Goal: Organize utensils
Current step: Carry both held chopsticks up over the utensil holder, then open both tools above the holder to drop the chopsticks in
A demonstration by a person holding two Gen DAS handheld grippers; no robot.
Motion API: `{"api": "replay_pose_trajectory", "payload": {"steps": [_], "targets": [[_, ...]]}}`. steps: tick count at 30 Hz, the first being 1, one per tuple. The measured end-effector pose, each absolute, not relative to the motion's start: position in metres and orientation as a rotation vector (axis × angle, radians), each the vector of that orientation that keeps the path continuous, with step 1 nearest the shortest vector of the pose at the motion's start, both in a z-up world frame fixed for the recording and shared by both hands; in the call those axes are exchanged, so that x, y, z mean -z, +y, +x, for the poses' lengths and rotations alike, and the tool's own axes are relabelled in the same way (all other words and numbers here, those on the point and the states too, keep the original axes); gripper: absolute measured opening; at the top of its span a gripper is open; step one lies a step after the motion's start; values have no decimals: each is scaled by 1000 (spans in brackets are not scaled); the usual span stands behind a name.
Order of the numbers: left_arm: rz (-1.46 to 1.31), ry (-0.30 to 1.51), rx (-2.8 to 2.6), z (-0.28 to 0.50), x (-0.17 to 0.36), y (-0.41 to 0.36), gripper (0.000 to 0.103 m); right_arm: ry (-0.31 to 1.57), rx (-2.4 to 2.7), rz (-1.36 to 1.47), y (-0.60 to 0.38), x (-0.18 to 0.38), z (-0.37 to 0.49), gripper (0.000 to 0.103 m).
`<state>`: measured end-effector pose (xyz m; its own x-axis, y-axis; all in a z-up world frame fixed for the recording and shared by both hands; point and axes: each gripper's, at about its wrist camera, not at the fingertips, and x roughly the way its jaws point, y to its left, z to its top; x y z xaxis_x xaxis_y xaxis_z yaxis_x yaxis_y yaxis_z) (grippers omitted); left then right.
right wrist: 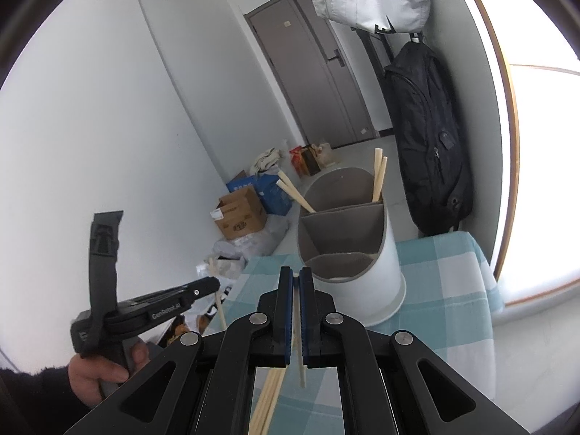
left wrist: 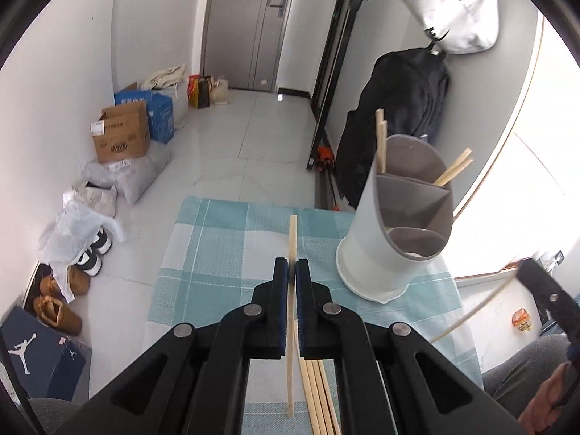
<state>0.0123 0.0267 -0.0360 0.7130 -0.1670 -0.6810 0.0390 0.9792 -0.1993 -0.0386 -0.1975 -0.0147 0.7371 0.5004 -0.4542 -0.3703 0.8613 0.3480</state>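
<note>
Left gripper jaws clamped on one chopstick, right gripper pinching another stick, both hovering near the holder; spares lie on the worktop.

Teal-and-white checked cloth, white holder with grey dividers.

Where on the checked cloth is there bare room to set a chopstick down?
Bare cloth lies left of the holder, up to the far edge. Crowded: loose chopsticks under the left gripper, and the holder's corner.
</note>
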Motion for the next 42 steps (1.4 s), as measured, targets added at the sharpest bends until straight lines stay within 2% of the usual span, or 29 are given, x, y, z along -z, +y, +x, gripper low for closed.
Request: {"api": "replay_pose_trajectory", "payload": {"steps": [16, 27, 42], "targets": [[-137, 671, 206, -1, -14, 8, 0, 499, -472, 179, -184, -16, -48, 3], [-149, 666, 257, 8, -58, -7, 0, 437, -469, 183, -199, -75, -30, 3], [-151, 622, 306, 62, -114, -30, 0, 390, -451, 145, -212, -146, 37, 3]]}}
